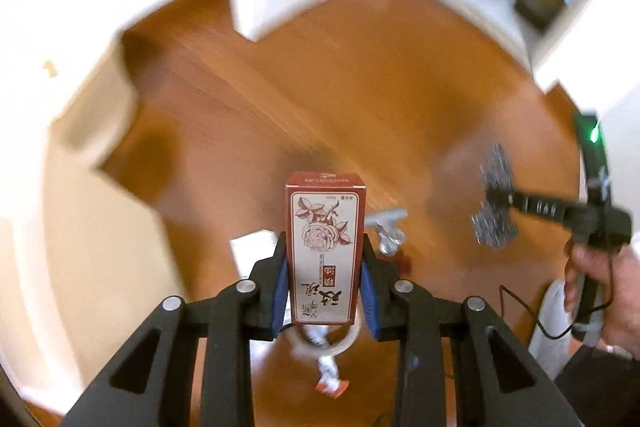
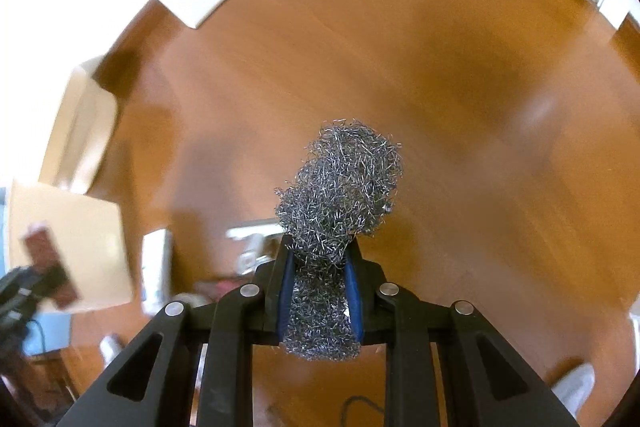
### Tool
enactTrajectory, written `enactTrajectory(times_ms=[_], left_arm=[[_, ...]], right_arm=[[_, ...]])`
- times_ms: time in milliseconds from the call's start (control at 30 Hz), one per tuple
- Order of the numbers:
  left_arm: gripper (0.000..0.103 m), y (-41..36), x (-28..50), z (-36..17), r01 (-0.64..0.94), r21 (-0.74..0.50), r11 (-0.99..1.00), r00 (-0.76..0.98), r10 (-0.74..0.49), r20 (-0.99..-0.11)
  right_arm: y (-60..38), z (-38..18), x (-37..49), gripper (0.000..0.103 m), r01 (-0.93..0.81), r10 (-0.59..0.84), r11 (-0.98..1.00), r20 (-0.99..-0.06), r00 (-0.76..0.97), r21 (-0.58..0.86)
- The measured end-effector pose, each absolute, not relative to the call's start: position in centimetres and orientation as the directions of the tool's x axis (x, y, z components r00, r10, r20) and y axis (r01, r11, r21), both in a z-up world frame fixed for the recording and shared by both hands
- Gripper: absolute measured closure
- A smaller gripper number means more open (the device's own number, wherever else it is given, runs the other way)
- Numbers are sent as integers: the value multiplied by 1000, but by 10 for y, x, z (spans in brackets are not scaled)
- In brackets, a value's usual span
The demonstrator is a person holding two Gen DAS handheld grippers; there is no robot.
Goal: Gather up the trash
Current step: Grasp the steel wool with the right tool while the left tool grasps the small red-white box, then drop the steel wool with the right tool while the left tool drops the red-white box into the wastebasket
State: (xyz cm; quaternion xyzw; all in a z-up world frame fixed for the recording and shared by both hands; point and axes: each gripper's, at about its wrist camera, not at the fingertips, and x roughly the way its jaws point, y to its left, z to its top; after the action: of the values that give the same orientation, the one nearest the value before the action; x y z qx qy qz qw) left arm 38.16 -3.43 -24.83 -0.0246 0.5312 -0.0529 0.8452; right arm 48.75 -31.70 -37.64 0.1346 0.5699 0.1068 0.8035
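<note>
My left gripper (image 1: 325,269): matt black plastic with blue rubbery pads (image 1: 281,291) and shiny metal pins. It pinches a red-and-cream carton (image 1: 325,247) of smooth printed cardboard with a slight sheen. My right gripper (image 2: 320,281), same matt plastic, squeezes a steel wool scourer (image 2: 340,187), a rough, glinting tangle of wire. The floor (image 2: 400,67) is glossy orange-brown wood. The cardboard box (image 1: 80,227) is matt tan. A crinkled wrapper (image 1: 330,373) lies below.
</note>
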Motion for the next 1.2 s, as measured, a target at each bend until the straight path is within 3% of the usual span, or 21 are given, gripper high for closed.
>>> enactTrajectory(times_ms=[133,267,400,567,633,667,800,967,1033,1167,1200], left_arm=[[73,43,331,-177,-128,-117,985,525,-32,-851],[73,113,303,-150,-286,-105,952,530,66,-846],[73,169,300,-156,-365,-88,927,498,115,-860],[69,187,309,-181,-361,-113,926,438,62,-897],[47,192,311,-180,-353,-140,925,437,31,-899],[28,203,309,-171,-351,-146,925,445,28,-895],[24,228,292,-136,-376,-139,916,458,54,-887],[24,270,259,-94,-450,-220,865,501,41,-864],[24,279,243,-86,-472,-250,846,523,41,-851],[24,294,235,-95,-501,-300,812,525,10,-851],[24,295,235,-99,-502,-300,811,520,5,-854]], right_arm=[[-295,-316,466,79,-57,328,942,-871,366,331],[-262,-252,434,79,-123,373,927,-836,403,354],[-225,-209,398,78,-201,426,905,-804,415,375],[-165,-179,367,78,-293,469,879,-792,392,376],[-143,-171,361,79,-321,486,867,-787,381,380],[-128,-164,360,79,-341,492,862,-785,377,376],[-73,-140,353,78,-422,514,837,-767,384,349],[25,-126,363,76,-492,585,779,-733,348,388],[62,-131,364,73,-506,591,768,-741,320,394],[129,-158,375,43,-525,574,754,-786,232,395],[136,-164,378,41,-524,561,758,-799,216,390]])
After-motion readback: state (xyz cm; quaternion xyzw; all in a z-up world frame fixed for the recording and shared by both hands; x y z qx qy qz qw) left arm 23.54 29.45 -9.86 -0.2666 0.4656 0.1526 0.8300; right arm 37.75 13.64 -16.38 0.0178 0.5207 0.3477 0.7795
